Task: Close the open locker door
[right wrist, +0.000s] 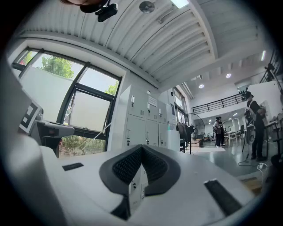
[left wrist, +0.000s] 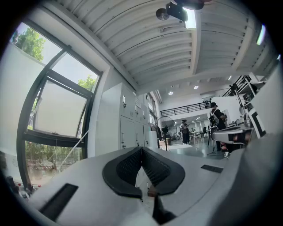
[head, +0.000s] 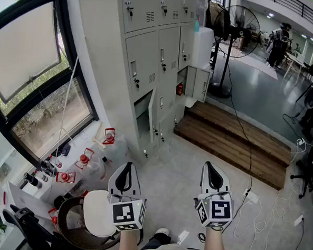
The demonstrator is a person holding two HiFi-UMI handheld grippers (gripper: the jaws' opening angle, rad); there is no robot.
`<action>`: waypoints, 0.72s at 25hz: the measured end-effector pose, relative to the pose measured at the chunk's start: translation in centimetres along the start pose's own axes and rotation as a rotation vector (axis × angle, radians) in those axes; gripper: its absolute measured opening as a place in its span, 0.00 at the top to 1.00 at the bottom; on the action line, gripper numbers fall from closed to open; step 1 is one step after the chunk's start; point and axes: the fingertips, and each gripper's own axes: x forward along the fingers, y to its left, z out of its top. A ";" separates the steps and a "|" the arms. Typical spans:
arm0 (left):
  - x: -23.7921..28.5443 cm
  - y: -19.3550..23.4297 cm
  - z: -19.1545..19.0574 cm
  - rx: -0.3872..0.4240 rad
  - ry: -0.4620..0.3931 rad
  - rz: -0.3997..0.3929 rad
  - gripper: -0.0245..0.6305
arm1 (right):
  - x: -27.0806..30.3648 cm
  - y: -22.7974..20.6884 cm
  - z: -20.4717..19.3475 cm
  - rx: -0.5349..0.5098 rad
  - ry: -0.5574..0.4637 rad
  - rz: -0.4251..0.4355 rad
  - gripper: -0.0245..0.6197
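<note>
Both grippers are level and empty, jaws pressed together: left gripper (head: 127, 166), right gripper (head: 210, 165). The open locker door (head: 153, 116) is in the lower row of the locker bank (head: 145, 57), ahead and well apart from both, somewhat nearer the left one. It's grey, upright and near edge-on, swung out into the room with a dark compartment beside it. A second door (head: 201, 83) further along is also open. My read: close in first, then push the door's face.

Open floor (head: 192, 162) before lockers (head: 149, 63), jugs (head: 109, 138) along left
</note>
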 end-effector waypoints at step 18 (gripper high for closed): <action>2.8 2.7 -1.1 -0.008 0.008 0.002 0.96 | 3.4 1.1 -0.5 0.040 -0.021 -0.008 0.97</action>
